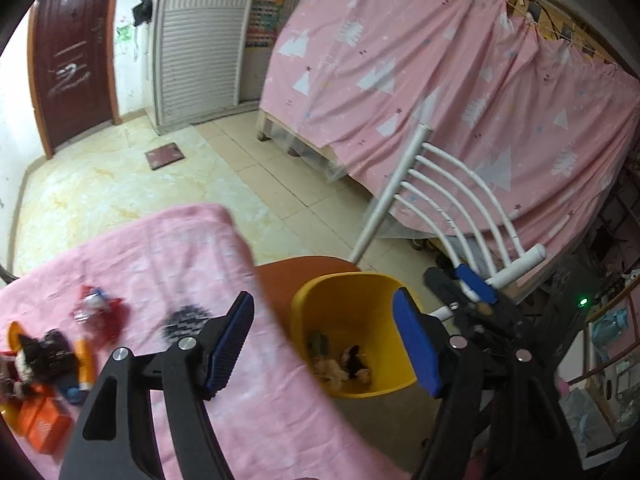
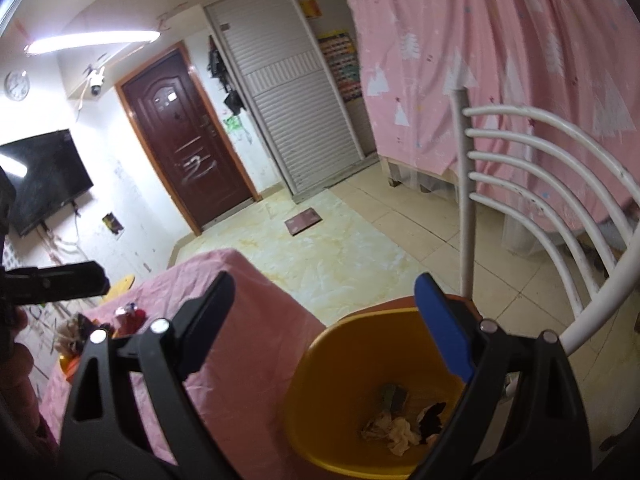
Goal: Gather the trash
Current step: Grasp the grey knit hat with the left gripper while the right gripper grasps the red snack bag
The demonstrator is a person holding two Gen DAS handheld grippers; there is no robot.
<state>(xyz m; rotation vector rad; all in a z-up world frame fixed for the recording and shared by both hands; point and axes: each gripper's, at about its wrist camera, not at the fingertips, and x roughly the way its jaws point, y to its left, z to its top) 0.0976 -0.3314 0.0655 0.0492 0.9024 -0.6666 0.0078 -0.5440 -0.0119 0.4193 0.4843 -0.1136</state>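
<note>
Evidently both grippers, left [image 1: 324, 344] and right [image 2: 326, 332], hold empty fingers apart over the yellow bin [image 2: 320, 368].

The table [image 1: 168, 248] stood left of the bin [image 1: 352, 344], their edges near each other. The bin sat on the chair seat [image 1: 296, 276], with the chair back [image 1: 452, 200] behind it at 1 o'clock. Crumpled trash [image 2: 400, 424] lay in the bottom of the bin. On the table, at 9 o'clock from the bin in the left wrist view, a cluster of loose items [image 1: 44, 364] lay together near the far-left edge. The curtained frame [image 1: 440, 80] stood behind the chair at 1 o'clock. The door [image 2: 188, 140] stood across the floor at 11 o'clock, the shuttered cabinet [image 2: 288, 92] to its right. A floor mat [image 2: 303, 220] lay before the cabinet.
</note>
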